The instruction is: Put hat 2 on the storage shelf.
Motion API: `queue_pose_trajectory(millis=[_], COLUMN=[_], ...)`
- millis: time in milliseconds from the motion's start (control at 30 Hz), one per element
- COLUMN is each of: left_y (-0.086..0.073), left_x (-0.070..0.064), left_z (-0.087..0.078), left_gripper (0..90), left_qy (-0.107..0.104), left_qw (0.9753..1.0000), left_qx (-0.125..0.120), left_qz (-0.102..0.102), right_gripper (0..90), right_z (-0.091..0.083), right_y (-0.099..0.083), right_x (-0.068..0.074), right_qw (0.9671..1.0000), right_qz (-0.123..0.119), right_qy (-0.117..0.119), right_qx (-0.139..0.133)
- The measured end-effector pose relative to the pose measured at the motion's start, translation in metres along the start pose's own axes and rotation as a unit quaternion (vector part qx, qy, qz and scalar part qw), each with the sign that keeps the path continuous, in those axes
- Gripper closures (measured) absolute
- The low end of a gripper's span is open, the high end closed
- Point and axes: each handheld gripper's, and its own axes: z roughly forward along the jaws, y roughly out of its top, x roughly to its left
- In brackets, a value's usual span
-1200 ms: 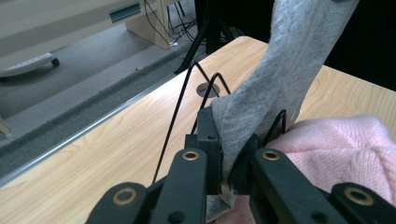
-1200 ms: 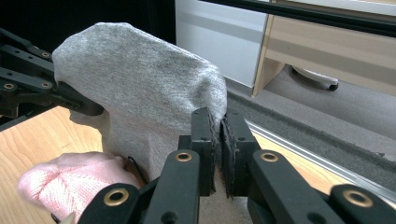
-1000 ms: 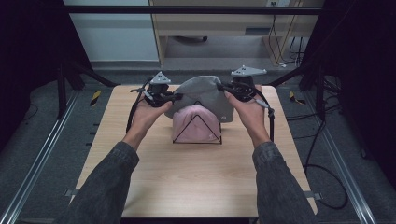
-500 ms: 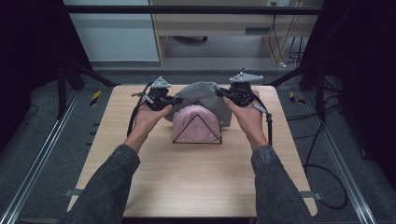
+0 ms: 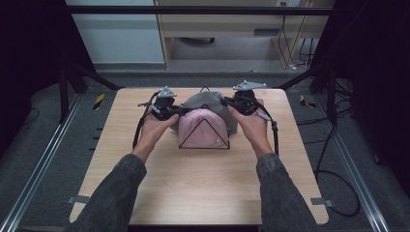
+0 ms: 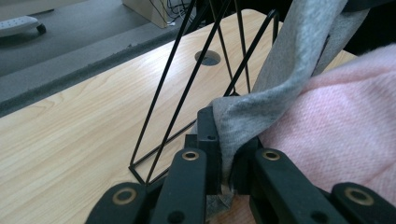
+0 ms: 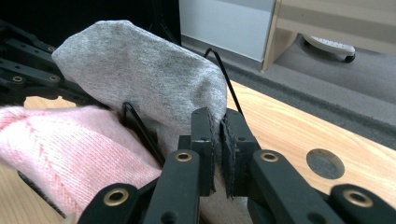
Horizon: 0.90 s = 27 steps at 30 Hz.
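I see light wooden surface point(image 5: 203, 179), round cable hole point(image 7: 326, 163) near far edge. Grey carpet floor point(image 5: 48, 125) around it, metal rails point(image 5: 34, 179) on both sides. Yellow-black tool point(image 5: 98, 100) lies on floor left of surface. Black cable point(image 5: 333, 179) loops on floor at right. Pale wooden cabinet point(image 5: 232, 24) stands beyond.

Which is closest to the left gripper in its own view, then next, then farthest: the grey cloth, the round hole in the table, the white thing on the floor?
1. grey cloth, pinched in its jaws.
2. round hole, farther along the table.
3. white thing, on the floor, upper left.
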Motion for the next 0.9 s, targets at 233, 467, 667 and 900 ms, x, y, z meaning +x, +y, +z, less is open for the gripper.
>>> queue_pose_trajectory(millis=[233,467,667,900], left_y=[-0.007,-0.013,-0.014,-0.015], left_x=[-0.002,0.000,0.000,0.002], left_z=[0.004,0.004,0.005,0.004], left_gripper=[85.8,85.8,85.7,85.6], left_qy=[0.000,0.006,0.005,0.006], left_qw=[1.0000,0.9999,0.9999,0.9999], left_qx=[-0.003,-0.003,-0.002,-0.002], left_qz=[-0.007,-0.012,-0.013,-0.015], right_gripper=[84.7,84.6,84.6,84.6], right_z=[0.004,0.008,0.012,0.011], right_y=[-0.004,-0.006,-0.012,-0.013], right_x=[0.002,0.005,0.004,0.003], right_qw=[1.0000,0.9999,0.9998,0.9998], right_qz=[-0.001,-0.003,0.006,0.008], right_qy=[-0.001,0.003,0.003,0.003], right_qx=[0.008,0.014,0.019,0.020])
